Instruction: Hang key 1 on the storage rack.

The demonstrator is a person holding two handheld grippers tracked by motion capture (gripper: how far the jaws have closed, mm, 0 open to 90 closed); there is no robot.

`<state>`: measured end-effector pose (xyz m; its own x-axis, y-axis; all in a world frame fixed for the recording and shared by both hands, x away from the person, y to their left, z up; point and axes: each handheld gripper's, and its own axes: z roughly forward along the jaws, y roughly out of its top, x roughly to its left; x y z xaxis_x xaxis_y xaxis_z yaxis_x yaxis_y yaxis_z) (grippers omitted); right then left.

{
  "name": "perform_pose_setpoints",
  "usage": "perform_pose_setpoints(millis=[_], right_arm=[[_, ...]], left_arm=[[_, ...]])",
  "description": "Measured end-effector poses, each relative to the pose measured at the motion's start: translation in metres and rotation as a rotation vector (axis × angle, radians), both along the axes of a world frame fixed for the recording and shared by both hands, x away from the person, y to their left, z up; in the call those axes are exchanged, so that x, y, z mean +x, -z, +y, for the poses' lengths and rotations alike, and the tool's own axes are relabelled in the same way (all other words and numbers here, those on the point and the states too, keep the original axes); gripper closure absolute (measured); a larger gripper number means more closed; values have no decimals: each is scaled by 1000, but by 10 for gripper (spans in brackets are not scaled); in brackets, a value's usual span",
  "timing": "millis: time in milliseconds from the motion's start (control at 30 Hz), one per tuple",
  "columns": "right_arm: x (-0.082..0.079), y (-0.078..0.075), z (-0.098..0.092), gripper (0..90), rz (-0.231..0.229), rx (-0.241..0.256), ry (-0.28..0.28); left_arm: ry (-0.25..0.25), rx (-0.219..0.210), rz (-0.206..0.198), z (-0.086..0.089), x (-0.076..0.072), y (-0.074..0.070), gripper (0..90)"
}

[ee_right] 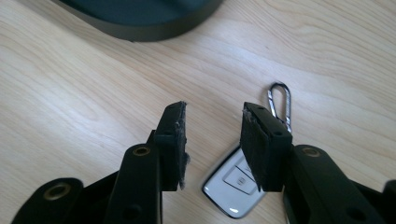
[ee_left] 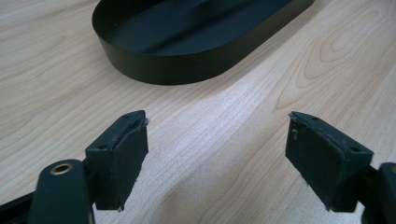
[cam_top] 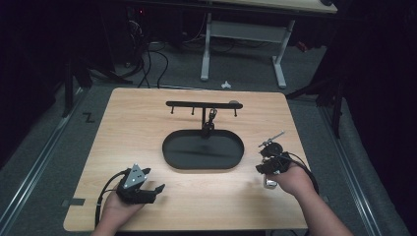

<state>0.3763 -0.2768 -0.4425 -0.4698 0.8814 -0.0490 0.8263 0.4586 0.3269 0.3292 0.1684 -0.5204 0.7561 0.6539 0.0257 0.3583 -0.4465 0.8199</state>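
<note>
On the pale wooden counter (ee_right: 93, 93), just under the right gripper (ee_right: 212, 119), a white plastic car key fob (ee_right: 229, 189) with silver carabiner clip (ee_right: 279, 103); jaws apart, nothing held. Probably light, rigid, glossy and slippery; best pinched across the flat body. Left gripper (ee_left: 217, 123) wide open, idle near the black oval metal tray (ee_left: 187, 70).

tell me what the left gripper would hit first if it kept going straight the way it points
Most likely the black oval tray. In the left gripper view, the left gripper has its jaws wide apart over bare wooden table, and the tray's wall is the next thing ahead. How low the jaws ride is unclear.
</note>
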Motion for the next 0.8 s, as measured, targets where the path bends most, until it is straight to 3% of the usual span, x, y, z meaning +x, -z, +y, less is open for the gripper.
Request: perform_pose_setpoints(millis=[400, 800], right_arm=[[11, 7, -31, 671, 8, -15, 69], [37, 20, -37, 686, 3, -41, 125]], left_arm=[[1, 5, 9, -1, 0, 2, 239], [5, 5, 9, -1, 0, 2, 242]])
